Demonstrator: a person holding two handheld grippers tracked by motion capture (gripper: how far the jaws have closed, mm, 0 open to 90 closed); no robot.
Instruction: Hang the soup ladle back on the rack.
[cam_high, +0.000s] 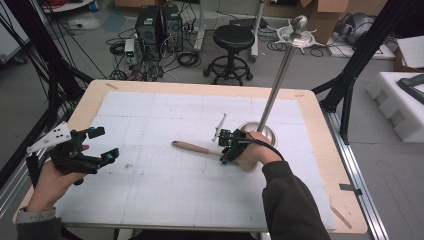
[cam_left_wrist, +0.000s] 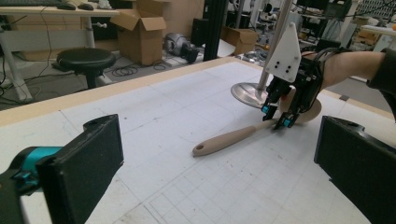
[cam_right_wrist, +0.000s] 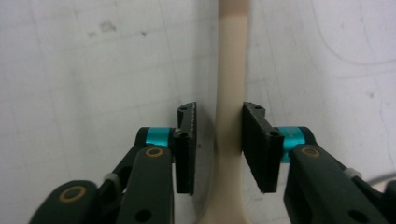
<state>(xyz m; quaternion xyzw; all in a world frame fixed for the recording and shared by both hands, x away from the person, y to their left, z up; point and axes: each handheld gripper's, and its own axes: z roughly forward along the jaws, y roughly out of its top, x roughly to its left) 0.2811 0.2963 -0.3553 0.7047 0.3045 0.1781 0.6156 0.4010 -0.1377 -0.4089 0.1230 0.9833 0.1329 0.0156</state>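
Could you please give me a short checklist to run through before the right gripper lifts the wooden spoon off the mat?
1. Wooden spoon's handle lies between the jaws of the right gripper: ok.
2. Both pads pressing the handle: not ok; one pad touches, and a gap shows at the other.
3. Grip sits near the bowl end, so the long handle may tip: cannot tell.
4. Metal stand rises close behind the right hand: not ok, lift with care.
5. Left gripper open and apart from the spoon: ok.
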